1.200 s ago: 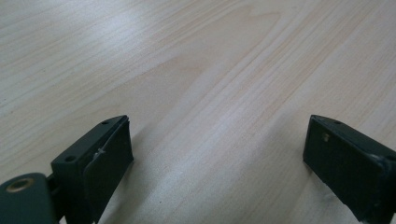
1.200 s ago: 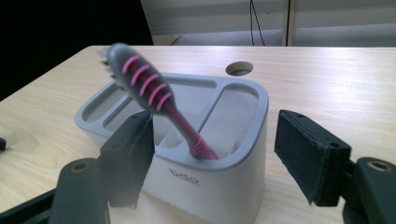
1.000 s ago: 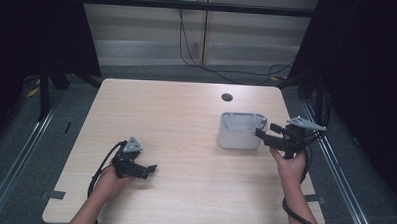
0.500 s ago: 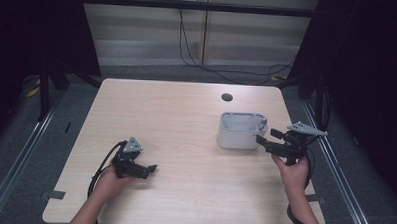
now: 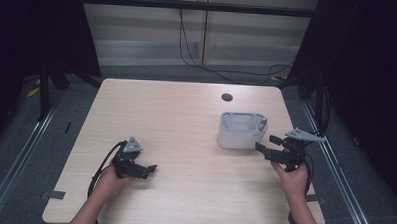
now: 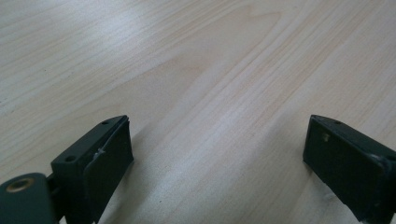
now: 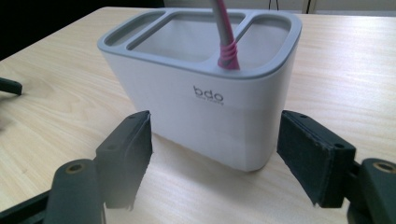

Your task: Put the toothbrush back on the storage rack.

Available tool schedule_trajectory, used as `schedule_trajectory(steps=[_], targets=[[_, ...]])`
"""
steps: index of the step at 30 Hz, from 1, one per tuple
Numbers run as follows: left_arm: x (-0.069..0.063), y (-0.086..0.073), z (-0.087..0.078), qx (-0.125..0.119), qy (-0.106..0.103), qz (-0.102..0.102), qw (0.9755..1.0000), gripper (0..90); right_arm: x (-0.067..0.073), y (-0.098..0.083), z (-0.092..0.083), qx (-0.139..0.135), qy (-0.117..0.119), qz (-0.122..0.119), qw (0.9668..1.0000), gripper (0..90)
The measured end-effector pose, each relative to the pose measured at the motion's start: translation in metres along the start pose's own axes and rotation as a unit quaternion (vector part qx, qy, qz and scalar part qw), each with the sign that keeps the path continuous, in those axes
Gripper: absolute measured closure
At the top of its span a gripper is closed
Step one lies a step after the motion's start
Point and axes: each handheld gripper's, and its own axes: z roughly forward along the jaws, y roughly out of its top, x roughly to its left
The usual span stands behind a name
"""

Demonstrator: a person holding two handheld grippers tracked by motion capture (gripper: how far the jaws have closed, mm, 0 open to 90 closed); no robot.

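Plastic holder (image 7: 205, 88) looks light, stiff and smooth-walled, likely to slip or tip if pinched high; the low end wall below the grey rim seems the best hold. It stands just ahead of the right gripper (image 7: 215, 154), whose jaws gape wider than that end, touching nothing. A brush handle (image 7: 225, 37) stands inside. The left gripper (image 6: 215, 158) hovers wide open, empty, over bare table (image 6: 210, 60).
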Motion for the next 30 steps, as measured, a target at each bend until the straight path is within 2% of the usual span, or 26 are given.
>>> schedule_trajectory(steps=[4, 8, 15, 26, 30], targets=[[0.0, 0.0, 0.0, 0.0, 0.0, 0.0, 1.0, 7.6, 0.002, -0.005, 0.001, 0.001, 0.002, -0.009, 1.0, 24.7], [0.0, 0.0, 0.0, 0.0, 0.001, 0.001, 1.0, 7.6, 0.003, -0.013, 0.004, 0.006, 0.01, -0.003, 0.9999, 24.4], [0.0, 0.0, 0.0, -0.001, 0.001, 0.0, 1.0, 7.6, 0.009, -0.021, 0.009, 0.022, 0.019, -0.018, 0.9994, 24.0], [0.0, 0.0, -0.001, 0.001, 0.001, 0.001, 1.0, 7.6, 0.01, -0.031, 0.012, 0.046, 0.013, -0.036, 0.9982, 23.4], [0.0, 0.0, -0.001, 0.001, 0.001, 0.001, 1.0, 7.6, 0.009, -0.033, 0.012, 0.048, 0.012, -0.035, 0.9982, 23.4]])
